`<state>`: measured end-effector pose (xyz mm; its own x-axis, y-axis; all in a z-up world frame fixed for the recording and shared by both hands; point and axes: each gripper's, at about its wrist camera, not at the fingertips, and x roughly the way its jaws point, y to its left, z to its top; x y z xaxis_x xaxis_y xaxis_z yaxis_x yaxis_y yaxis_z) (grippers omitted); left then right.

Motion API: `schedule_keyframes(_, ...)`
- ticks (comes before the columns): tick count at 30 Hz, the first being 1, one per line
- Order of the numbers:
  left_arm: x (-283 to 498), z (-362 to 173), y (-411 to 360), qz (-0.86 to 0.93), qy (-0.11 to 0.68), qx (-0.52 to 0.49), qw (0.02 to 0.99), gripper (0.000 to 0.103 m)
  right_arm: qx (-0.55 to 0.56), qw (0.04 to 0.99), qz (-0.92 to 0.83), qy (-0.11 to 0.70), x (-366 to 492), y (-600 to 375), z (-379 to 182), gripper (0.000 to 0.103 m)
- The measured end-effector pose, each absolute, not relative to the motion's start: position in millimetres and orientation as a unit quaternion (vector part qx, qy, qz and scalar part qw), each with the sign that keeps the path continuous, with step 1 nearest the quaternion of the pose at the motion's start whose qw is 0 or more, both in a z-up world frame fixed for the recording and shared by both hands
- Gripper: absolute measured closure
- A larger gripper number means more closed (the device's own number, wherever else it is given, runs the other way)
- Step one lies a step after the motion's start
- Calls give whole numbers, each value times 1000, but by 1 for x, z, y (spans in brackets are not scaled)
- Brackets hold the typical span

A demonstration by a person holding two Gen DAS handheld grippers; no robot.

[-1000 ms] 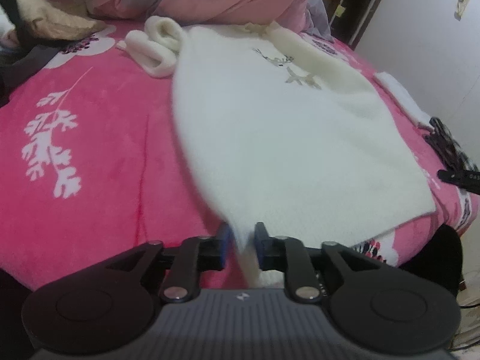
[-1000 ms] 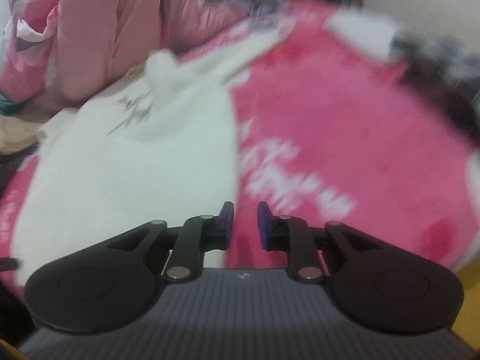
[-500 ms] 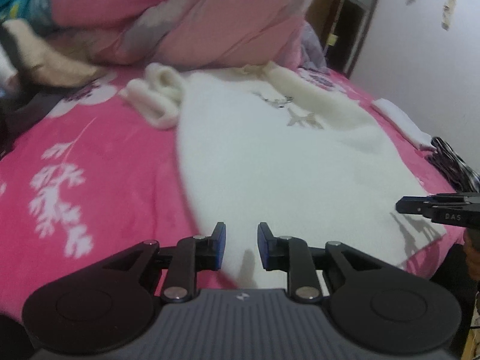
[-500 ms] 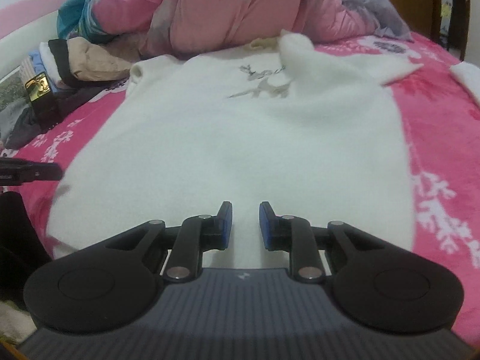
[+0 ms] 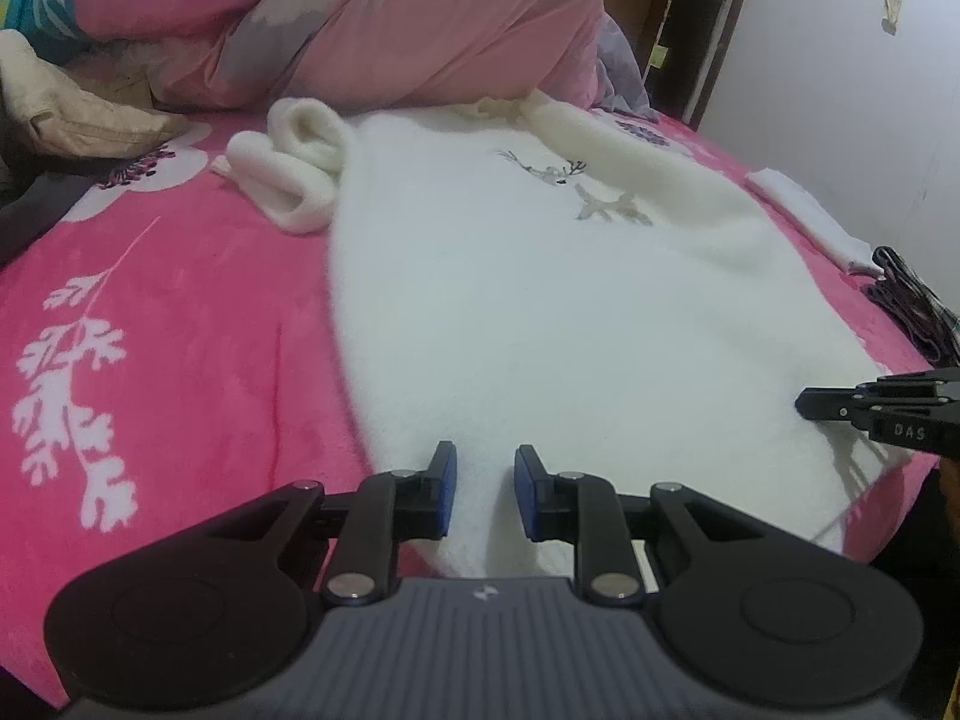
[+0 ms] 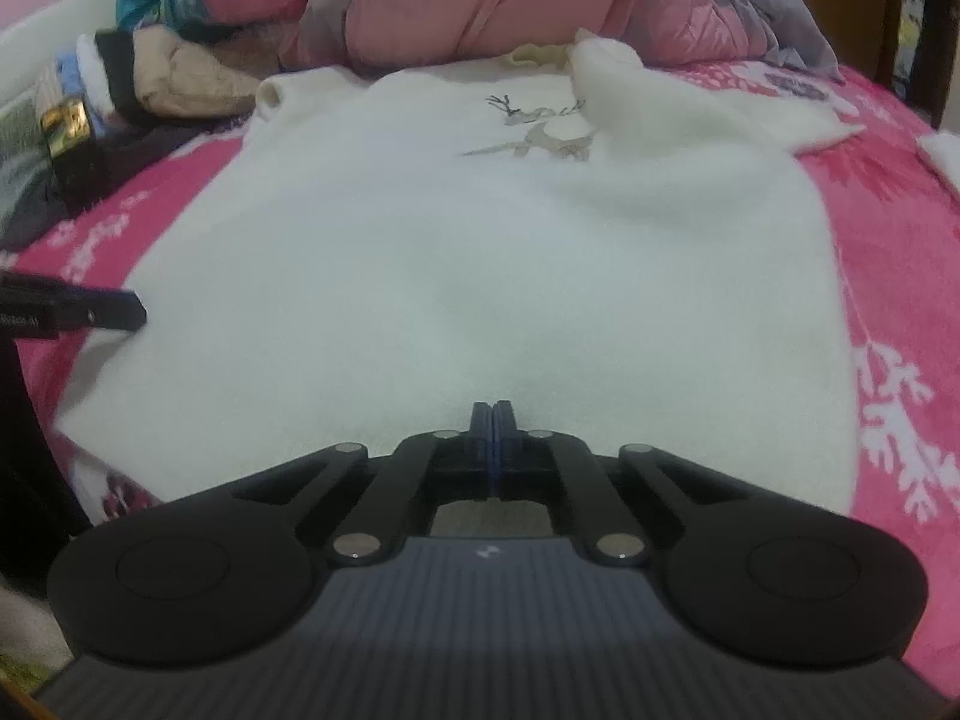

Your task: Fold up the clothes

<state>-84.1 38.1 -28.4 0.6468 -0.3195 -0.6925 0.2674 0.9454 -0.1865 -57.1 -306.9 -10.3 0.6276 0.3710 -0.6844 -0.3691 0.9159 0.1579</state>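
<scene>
White fleece sweater [image 5: 540, 312] lies flat on the pink floral bed [image 5: 168, 324], front up. Long axis runs hem-to-collar: hem nearest both cameras, collar toward the pink quilt pile [image 5: 372, 18]. Fuzzy pile, small reindeer print [image 5: 576, 186] on the chest. One sleeve bunched in a roll beside the sweater's shoulder [image 5: 288, 174].

Left tool [image 5: 483, 489] at the hem, narrow gap, nothing held. Right tool [image 6: 492, 444] at the hem, pads pressed together; can't tell if fabric is pinched.
</scene>
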Motion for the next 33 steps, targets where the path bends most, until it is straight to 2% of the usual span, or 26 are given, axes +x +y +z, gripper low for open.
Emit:
schedule_keyframes(4,-84,-28,37,-161,389,-30,906,81,125,883,223,393,-52,-337,-14,103)
schedule_keyframes(9,-83,-29,37,-158,390,-28,907,81,199,858,249,402,-71,-355,-19,103)
schedule_keyframes(18,-82,-31,39,-159,391,-29,906,81,79,825,291,477,-116,-315,-30,103)
schedule_keyframes(22,-82,-32,40,-160,390,-35,906,81,24,804,307,508,-136,-296,-35,98)
schedule_keyframes(24,-83,-32,40,-162,389,-35,906,81,-4,793,315,522,-146,-287,-37,80)
schedule_keyframes(27,-83,-32,40,-164,388,-33,906,81,-29,808,292,510,-144,-282,-32,58)
schedule_keyframes(29,-84,-33,41,-166,388,-34,906,81,-43,822,269,501,-139,-280,-27,59)
schedule_keyframes(33,-84,-31,46,-170,390,-47,904,79,70,832,259,485,-125,-319,7,56)
